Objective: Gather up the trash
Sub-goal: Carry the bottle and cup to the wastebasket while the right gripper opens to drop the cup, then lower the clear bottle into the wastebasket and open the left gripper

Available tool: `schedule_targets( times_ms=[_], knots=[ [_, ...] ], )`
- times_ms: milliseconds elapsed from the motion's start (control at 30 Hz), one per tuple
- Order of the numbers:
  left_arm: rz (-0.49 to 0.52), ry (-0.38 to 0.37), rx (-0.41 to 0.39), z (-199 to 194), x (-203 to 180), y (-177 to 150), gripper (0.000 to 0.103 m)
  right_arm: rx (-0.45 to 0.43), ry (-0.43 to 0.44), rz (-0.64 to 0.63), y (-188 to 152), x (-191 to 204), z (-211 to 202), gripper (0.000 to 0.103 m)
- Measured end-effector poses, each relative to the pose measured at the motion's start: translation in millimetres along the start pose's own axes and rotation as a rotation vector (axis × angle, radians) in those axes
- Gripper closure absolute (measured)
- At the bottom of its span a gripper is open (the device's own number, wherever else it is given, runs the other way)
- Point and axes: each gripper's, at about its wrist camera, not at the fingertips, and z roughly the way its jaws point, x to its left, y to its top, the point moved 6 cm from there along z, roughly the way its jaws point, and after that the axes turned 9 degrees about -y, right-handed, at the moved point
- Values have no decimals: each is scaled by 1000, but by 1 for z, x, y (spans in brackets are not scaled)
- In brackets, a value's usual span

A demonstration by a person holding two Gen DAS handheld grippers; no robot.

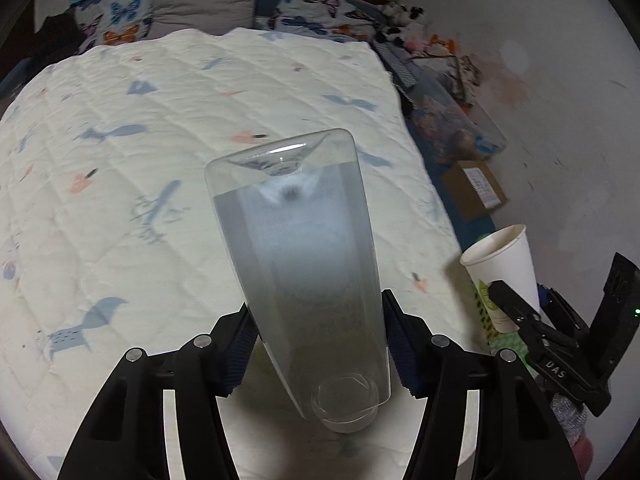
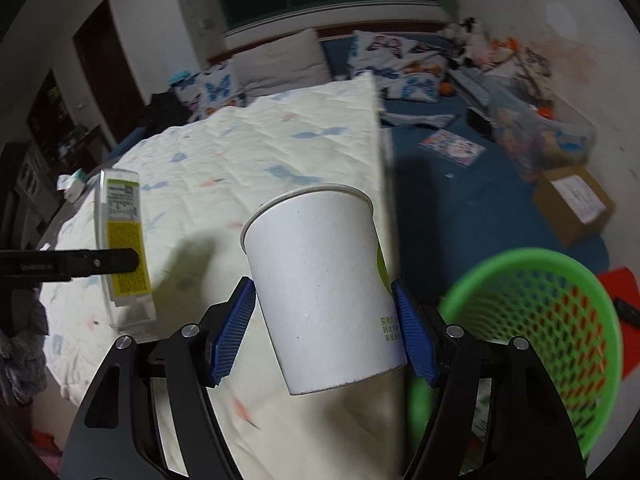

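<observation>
My left gripper is shut on a clear plastic bottle, cap end toward the camera, held above the quilted bed. The bottle's yellow label side shows in the right wrist view, with the left gripper's finger across it. My right gripper is shut on a white paper cup, upright and slightly tilted, held above the bed's right edge. The cup also shows in the left wrist view, held by the right gripper. A green mesh basket stands on the floor just right of the cup.
The cream quilt covers the bed; butterfly pillows lie at its head. A cardboard box, a clear bin of toys and papers lie on the blue floor mat along the right wall.
</observation>
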Motion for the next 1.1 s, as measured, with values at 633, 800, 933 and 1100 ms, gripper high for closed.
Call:
schedule_targets(
  times_ms=[633, 800, 933, 1100],
  knots=[
    [197, -140, 71, 40, -127, 8, 46, 13, -210, 187, -50, -123, -37, 33],
    [239, -165, 88, 52, -154, 8, 46, 14, -240, 238, -61, -145, -46, 31],
    [266, -181, 103, 62, -172, 6, 46, 5, -258, 265, -68, -156, -58, 31],
    [299, -200, 118, 75, -194, 1, 46, -8, -273, 293, -74, -167, -73, 31]
  ],
)
